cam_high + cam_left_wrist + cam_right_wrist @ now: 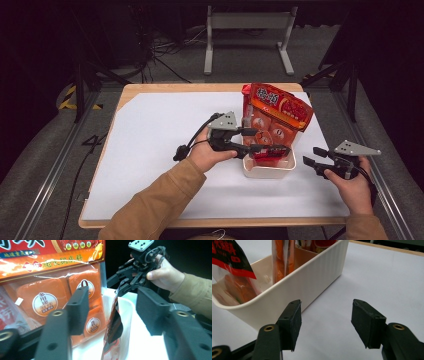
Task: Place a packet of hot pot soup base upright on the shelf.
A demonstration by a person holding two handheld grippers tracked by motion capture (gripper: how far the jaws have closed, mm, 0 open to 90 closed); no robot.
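Observation:
A white ribbed bin point(270, 173) stands right of the table's middle. A large red and orange snack bag point(278, 107) leans upright in it, with round labels on the orange packs inside point(50, 272). A slim red packet point(113, 325) stands on edge in the bin. My left gripper point(272, 141) reaches over the bin from the left. Its jaws stand apart around the slim packet, and the pads do not press on it point(115, 311). My right gripper point(310, 155) rests low on the table to the right of the bin, open with nothing between its jaws point(325, 322).
White paper point(150, 145) covers the wooden table point(125, 92). The bin's wall point(294, 287) is close in front of the right gripper. Past the bin, the left gripper view takes in the right gripper point(120, 283) and the hand that holds it.

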